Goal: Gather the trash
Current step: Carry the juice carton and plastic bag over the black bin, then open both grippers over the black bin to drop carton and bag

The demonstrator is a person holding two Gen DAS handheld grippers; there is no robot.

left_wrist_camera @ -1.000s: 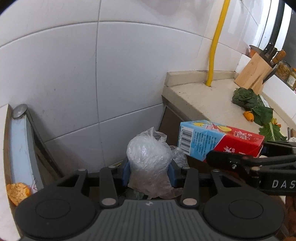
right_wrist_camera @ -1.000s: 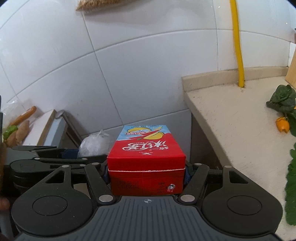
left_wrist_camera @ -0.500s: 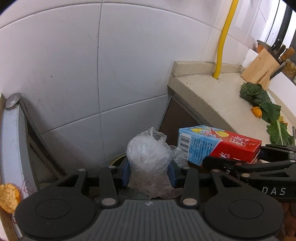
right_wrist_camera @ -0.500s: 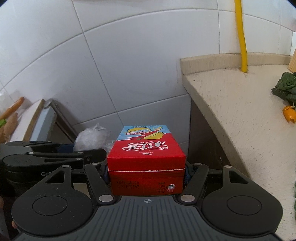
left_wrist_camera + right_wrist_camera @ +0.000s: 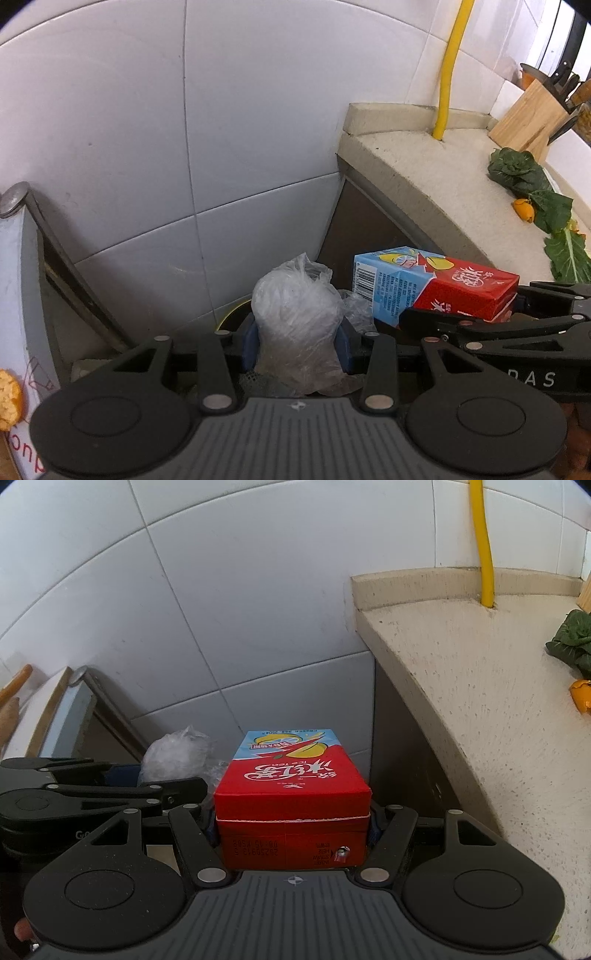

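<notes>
At lower centre of the left wrist view, our left gripper (image 5: 295, 341) pinches a crumpled plastic bag (image 5: 295, 314) between its blue pads. To its right, our right gripper (image 5: 291, 825) clamps a red and blue drink carton (image 5: 291, 786) by its sides, at lower centre of its own view. Both hang in front of the white tiled wall (image 5: 221, 129), left of the stone counter (image 5: 480, 701).
</notes>
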